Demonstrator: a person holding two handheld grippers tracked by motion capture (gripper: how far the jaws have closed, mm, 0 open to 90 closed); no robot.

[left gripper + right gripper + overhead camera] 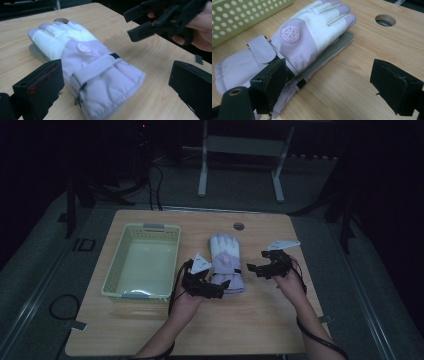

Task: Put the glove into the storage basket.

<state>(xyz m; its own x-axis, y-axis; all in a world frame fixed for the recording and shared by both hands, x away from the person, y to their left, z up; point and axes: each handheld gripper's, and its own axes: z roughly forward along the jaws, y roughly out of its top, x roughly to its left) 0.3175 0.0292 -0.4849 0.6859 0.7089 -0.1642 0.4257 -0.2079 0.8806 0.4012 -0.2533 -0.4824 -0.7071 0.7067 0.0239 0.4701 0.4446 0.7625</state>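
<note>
A pair of lilac and white winter gloves (pixel 226 262) lies stacked in the middle of the table, fingers pointing away from me. In the left gripper view the top glove (pixel 87 65) sits between wide-open jaws, its cuff nearest. My left gripper (pixel 212 287) is at the cuff end, open and holding nothing. My right gripper (pixel 253 269) hovers just right of the gloves, open; in its own view the gloves (pixel 294 42) lie past its left jaw, with a grey palm showing underneath. The right gripper (pixel 140 23) also appears at the top right of the left gripper view.
A pale green perforated basket (pixel 145 262) stands left of the gloves; its wall (pixel 239 17) shows in the right gripper view. A round cable hole (pixel 239 226) sits near the table's far edge. Bare wood lies in front of and right of the gloves.
</note>
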